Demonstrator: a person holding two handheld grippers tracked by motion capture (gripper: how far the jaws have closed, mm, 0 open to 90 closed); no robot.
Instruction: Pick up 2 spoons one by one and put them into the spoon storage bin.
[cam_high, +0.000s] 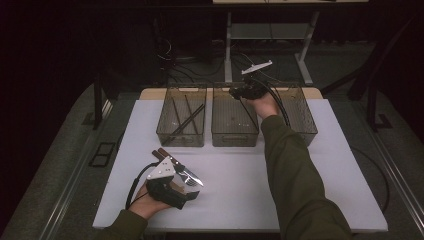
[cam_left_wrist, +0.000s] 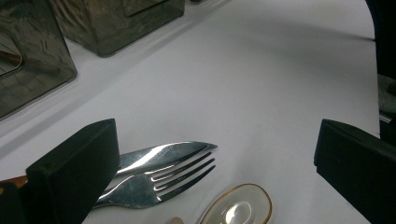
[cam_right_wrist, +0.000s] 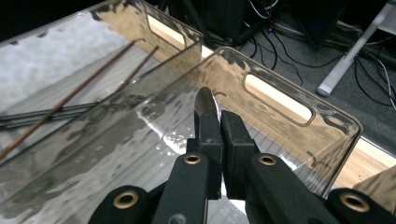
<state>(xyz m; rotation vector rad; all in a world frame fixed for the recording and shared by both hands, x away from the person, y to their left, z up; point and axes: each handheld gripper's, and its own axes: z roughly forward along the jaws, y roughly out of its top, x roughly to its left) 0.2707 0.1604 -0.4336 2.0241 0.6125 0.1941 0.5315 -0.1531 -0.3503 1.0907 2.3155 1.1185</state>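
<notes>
From above, the right gripper hangs over the middle bin of three clear bins at the far side of the table, while the left gripper rests near the front edge beside a knife. The left gripper view shows its jaws wide apart around a knife, fork and spoon lying together on the table. The right gripper view shows its jaws clamped on a thin metal utensil above the bin

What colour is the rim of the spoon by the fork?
Gold, around a clear spoon; the left gripper view shows it best.
</notes>
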